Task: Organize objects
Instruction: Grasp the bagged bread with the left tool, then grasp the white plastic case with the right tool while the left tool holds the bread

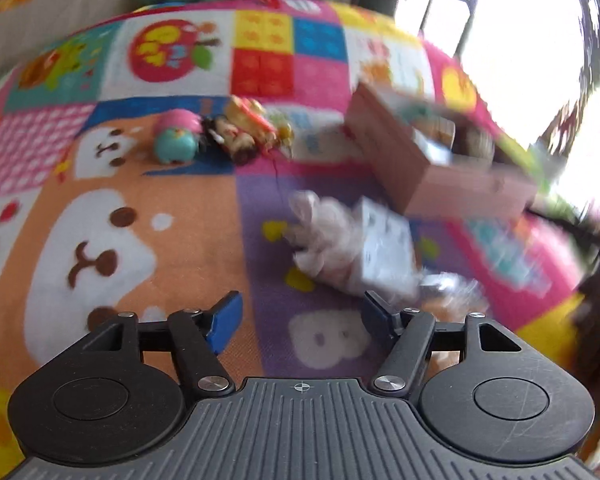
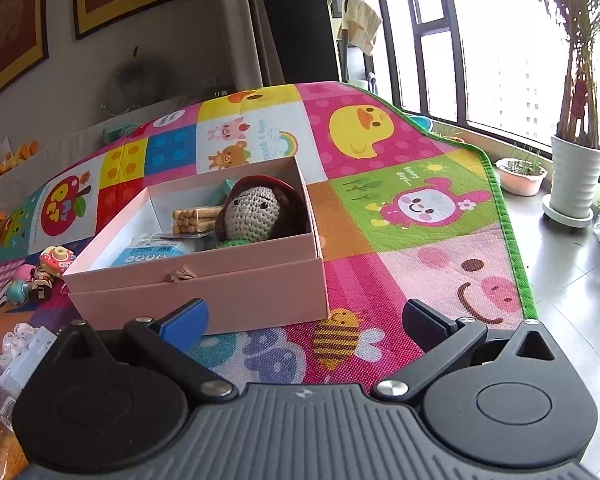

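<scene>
A pink box (image 2: 204, 292) stands open on the colourful play mat (image 2: 420, 264). Inside it are a crochet doll (image 2: 252, 216), a pack of biscuit sticks (image 2: 194, 220) and a blue packet (image 2: 152, 254). My right gripper (image 2: 306, 314) is open wide just in front of the box's near wall, with nothing between its fingers. In the blurred left wrist view my left gripper (image 1: 302, 312) is open and empty over the mat. A white packet in crinkled clear wrap (image 1: 352, 240) lies just ahead of its right finger. The pink box (image 1: 452, 184) sits further right. A teal and pink toy (image 1: 176, 140) and small figurines (image 1: 244, 128) lie beyond.
The mat's green edge (image 2: 512, 232) runs along the right, with bare floor past it. A tall white plant pot (image 2: 576, 176) and a pink pot (image 2: 520, 176) stand by the window. Small toys (image 2: 56, 258) lie left of the box. A bag (image 2: 4, 420) sits at the lower left.
</scene>
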Available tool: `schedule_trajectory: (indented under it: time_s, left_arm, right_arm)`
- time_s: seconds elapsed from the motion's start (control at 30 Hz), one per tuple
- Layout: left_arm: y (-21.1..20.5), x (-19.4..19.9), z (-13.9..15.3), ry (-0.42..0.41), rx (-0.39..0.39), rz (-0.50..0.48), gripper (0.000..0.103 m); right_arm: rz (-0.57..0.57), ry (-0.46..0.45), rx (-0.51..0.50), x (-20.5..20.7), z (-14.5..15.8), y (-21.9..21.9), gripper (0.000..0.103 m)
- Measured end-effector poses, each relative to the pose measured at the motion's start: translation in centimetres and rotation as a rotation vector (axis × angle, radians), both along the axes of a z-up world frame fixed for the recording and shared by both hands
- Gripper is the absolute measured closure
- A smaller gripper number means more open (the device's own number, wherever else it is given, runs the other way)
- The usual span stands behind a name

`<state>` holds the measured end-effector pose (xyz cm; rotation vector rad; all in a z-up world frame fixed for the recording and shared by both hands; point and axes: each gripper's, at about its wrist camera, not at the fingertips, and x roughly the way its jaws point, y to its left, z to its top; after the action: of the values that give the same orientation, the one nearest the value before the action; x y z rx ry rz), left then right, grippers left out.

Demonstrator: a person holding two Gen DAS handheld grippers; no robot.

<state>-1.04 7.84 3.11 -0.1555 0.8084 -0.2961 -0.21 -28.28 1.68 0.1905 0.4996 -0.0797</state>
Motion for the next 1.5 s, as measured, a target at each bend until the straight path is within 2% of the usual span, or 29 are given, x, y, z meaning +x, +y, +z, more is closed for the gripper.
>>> schedule_trajectory:
  time_s: [0.07,0.13,0.23,0.33,0.43,0.53,0.63,0.73,0.9,1.03,1.1,1.13,1.2,1.23,1.27,1.37,1.5]
  left_arm:
    - [0.1,-1.1,1.5,-0.006,-0.113,-0.050,0.033]
    - [-1.4,-2.3,2.5,-0.019,-0.153,-0.118,0.032]
    - [-5.0,-3.0,1.9,-0.007,-0.053,-0.148,0.032]
    - [-7.8,-2.7,-0.3,0.045,0.038,-0.168,0.032]
    - [-8.9,-2.1,-1.5,0.067,0.048,-0.161,0.032]
    - [-8.2,-1.8,-1.5,0.059,0.024,-0.150,0.040]
    - [-6.3,-1.7,-1.2,0.057,-0.025,-0.111,0.042]
    - [-3.3,-1.3,-0.2,0.027,-0.075,-0.017,0.043]
    - [2.2,-1.2,1.6,-0.043,-0.103,0.184,0.043]
    - [4.7,-1.5,2.1,-0.063,-0.135,0.258,0.043]
    - [5.2,-1.7,2.0,-0.060,-0.146,0.261,0.043]
    - [5.2,-1.8,1.9,-0.057,-0.148,0.256,0.043]
    - [5.4,-1.9,1.6,-0.048,-0.152,0.243,0.043]
    - [5.3,-2.0,1.4,-0.043,-0.154,0.237,0.043]
    - [5.2,-1.9,1.3,-0.040,-0.156,0.230,0.043]
    - [4.6,-1.9,0.9,-0.038,-0.158,0.202,0.043]
    - [3.4,-1.7,0.3,-0.030,-0.157,0.151,0.043]
  right_arm:
    - [0.002,-0.001,0.002,0.0,0.0,0.0,0.000]
    - [0.005,0.000,0.004,0.0,0.0,0.0,0.000]
    - [0.004,-0.004,0.007,-0.1,0.0,-0.1,0.000]
    - [0.005,-0.009,0.010,-0.2,0.0,-0.1,0.000]
    - [0.024,0.005,0.003,-0.3,0.1,0.0,0.000]
    - [0.073,0.042,0.005,-0.8,0.2,0.4,0.000]
    - [0.153,0.071,-0.001,-1.6,0.5,1.4,0.000]
    - [0.275,0.092,-0.012,-1.8,1.4,3.6,0.000]
    - [0.495,0.101,-0.039,-1.3,2.7,9.8,0.000]
    - [0.590,0.132,-0.046,0.5,2.3,14.6,0.000]
    - [0.577,0.164,-0.036,1.9,1.8,16.1,0.004]
    - [0.570,0.187,-0.016,2.7,1.6,16.4,0.010]
    - [0.546,0.237,0.039,4.2,1.0,16.7,0.016]
    - [0.533,0.263,0.065,4.9,0.7,16.7,0.022]
    - [0.534,0.290,0.092,5.3,0.4,16.5,0.032]
    - [0.546,0.300,0.093,4.6,0.6,15.7,0.047]
    - [0.521,0.311,0.059,2.6,0.7,12.9,0.054]
